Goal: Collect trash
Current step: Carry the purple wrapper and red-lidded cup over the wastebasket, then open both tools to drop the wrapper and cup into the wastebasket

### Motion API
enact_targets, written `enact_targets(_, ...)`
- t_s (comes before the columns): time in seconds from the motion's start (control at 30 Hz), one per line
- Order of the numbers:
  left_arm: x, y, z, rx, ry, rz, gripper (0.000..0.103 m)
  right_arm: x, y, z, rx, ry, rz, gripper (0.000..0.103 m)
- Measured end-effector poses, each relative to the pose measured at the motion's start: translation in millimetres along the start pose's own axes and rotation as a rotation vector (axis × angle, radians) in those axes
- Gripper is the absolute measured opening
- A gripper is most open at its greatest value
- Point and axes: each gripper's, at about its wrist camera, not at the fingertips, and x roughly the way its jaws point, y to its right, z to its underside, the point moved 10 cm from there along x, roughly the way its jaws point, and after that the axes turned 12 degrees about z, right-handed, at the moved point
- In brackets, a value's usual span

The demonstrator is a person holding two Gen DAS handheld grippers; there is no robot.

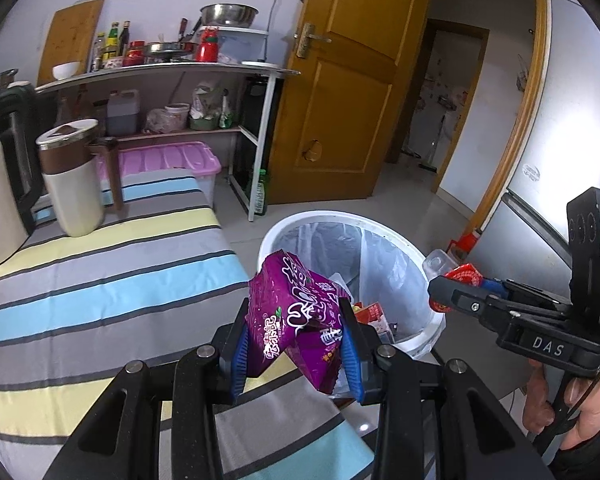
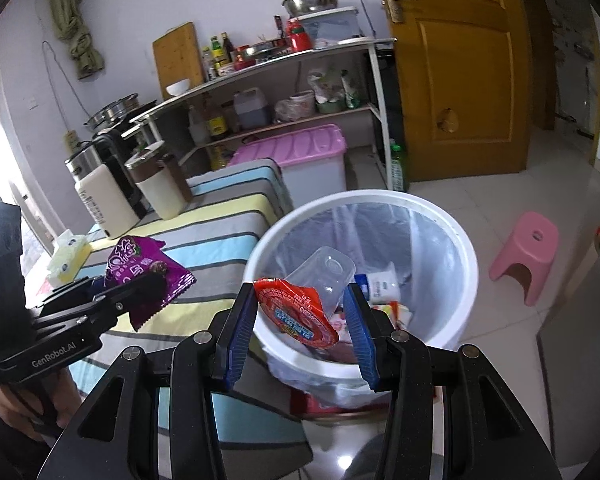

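Observation:
A crumpled purple snack wrapper (image 1: 296,308) sits between the blue pads of my left gripper (image 1: 296,344), which is shut on it just above the table edge, beside the bin. The white bin (image 1: 324,216) has a clear liner and stands on the floor right of the table. My right gripper (image 2: 300,320) is shut on a clear plastic cup (image 2: 324,276) with a peeled red foil lid (image 2: 296,312), held over the near rim of the bin (image 2: 360,196). Each view shows the other tool: the right gripper (image 1: 436,292), and the left gripper (image 2: 128,284) with the purple wrapper (image 2: 140,264).
Cartons and a white bottle (image 2: 384,284) lie in the bin. The striped tablecloth (image 1: 100,280) carries a kettle (image 1: 72,184), another appliance and a yellow tissue pack (image 2: 66,256). A pink-lidded box (image 2: 300,148), a shelf rack, a wooden door and a pink stool (image 2: 528,248) stand around.

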Motion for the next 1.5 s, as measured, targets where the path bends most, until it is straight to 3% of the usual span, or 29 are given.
enact_targets(0.83,87,5,3,0.018,-0.134,0.050,0.041,57,40,20,0.002,-0.105,0.093,0.046)
enact_targets(1.07,89,3,0,0.008,-0.118,0.049,0.052,59,43,21,0.007,-0.105,0.097,0.047)
enact_targets(1.5,67,6,2,-0.004,-0.086,0.054,0.053,40,40,14,0.007,-0.062,0.094,0.047)
